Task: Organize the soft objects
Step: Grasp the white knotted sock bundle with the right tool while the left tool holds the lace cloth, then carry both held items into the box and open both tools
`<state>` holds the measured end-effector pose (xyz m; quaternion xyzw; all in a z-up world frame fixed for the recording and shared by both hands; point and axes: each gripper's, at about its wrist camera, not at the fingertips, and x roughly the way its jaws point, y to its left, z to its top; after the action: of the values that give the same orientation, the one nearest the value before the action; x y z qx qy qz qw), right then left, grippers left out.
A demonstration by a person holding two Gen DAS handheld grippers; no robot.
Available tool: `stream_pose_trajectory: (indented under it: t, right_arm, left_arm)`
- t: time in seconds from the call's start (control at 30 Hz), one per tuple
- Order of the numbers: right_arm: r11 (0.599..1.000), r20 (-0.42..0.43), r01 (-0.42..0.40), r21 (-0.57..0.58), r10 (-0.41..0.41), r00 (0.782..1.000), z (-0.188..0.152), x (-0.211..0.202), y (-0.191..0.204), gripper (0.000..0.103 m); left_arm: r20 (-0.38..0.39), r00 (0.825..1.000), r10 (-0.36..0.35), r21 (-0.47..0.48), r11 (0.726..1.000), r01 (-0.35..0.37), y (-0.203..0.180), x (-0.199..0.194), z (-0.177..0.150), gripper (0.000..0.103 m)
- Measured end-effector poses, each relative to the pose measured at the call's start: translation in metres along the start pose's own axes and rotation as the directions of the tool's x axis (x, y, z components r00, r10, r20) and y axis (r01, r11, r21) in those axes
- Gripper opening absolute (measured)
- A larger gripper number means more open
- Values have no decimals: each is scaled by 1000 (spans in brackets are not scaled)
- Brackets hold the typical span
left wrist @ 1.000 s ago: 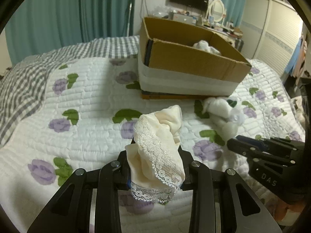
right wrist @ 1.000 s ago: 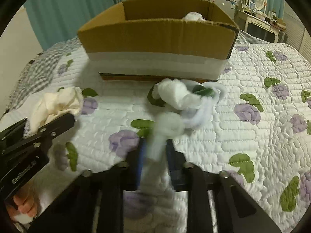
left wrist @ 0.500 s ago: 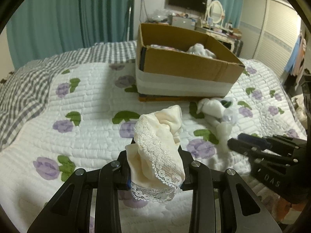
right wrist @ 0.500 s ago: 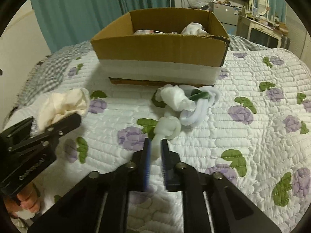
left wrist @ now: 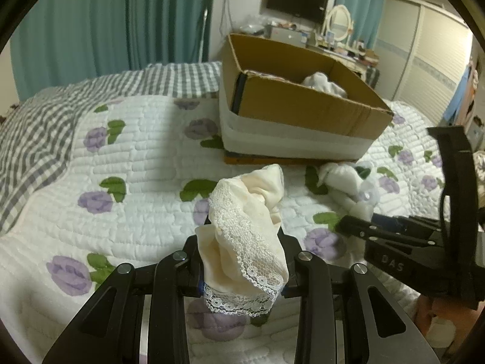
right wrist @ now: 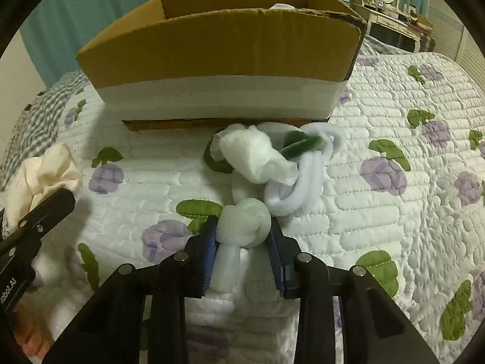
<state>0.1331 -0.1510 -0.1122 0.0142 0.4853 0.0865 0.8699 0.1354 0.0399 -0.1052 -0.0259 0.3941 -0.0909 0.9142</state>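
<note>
My left gripper (left wrist: 242,261) is shut on a cream lace-trimmed cloth (left wrist: 245,230), held above the quilt. It also shows at the left of the right wrist view (right wrist: 45,176). My right gripper (right wrist: 242,236) has its jaws around the knot of a white knotted soft toy (right wrist: 260,166) with white loops and a green piece, lying on the quilt in front of the cardboard box (right wrist: 218,51). In the left wrist view the toy (left wrist: 345,182) lies right of centre, the right gripper (left wrist: 379,227) at it. The box (left wrist: 303,106) holds white soft items (left wrist: 324,83).
The bed is covered by a white quilt (left wrist: 121,163) with purple flowers and a grey checked blanket (left wrist: 39,133) at the left. Teal curtains, a TV and a dresser with a mirror stand behind the bed.
My right gripper's jaws have widened and moved forward around the toy's knot, closer to the box. My left gripper still holds the cream cloth and has moved nearer the box.
</note>
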Motion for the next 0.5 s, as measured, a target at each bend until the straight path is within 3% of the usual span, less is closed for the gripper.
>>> stream_pose_trajectory:
  t: [0.3, 0.5]
  right_arm:
    - [998, 99, -58, 1, 58, 993, -15, -61, -11, 28]
    - [996, 221, -85, -41, 92, 971, 11, -117, -13, 28]
  left_arm:
    - [23, 1000, 6, 21, 1000, -6, -9, -21, 0, 32]
    - [99, 994, 42, 73, 996, -49, -29, -52, 28, 32]
